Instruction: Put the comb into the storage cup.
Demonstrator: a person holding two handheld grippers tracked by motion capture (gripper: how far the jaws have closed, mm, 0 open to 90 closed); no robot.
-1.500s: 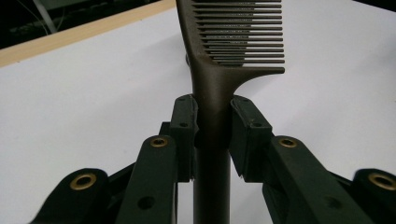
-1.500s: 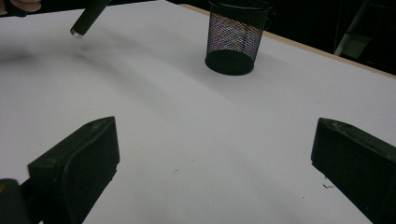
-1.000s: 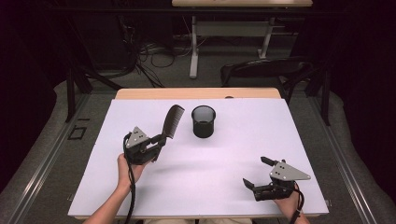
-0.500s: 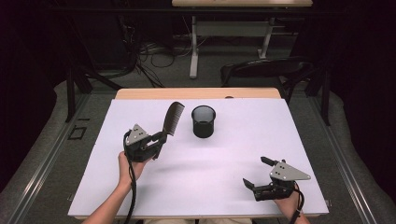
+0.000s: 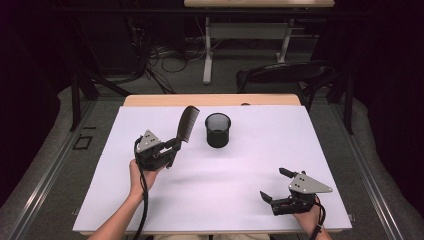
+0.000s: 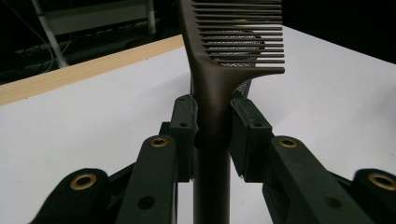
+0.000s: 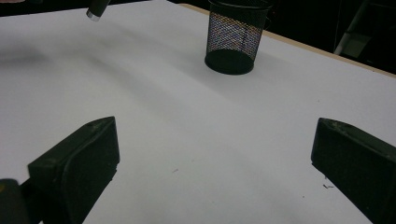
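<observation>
Black plastic, the comb (image 5: 186, 125) rises from the left gripper (image 5: 170, 147), teeth end tilted toward the mesh cup (image 5: 218, 130) just beyond the fingertips on the white table (image 5: 250, 170). The right gripper (image 5: 274, 185) rests well apart, jaws wide with nothing between.

The left gripper view shows both pads (image 6: 243, 126) clamped on the comb's handle (image 6: 210, 140), teeth pointing right, mesh showing through them.

The right gripper view shows spread fingers (image 7: 79, 158), the cup (image 7: 233, 39) standing far ahead, unobstructed.
</observation>
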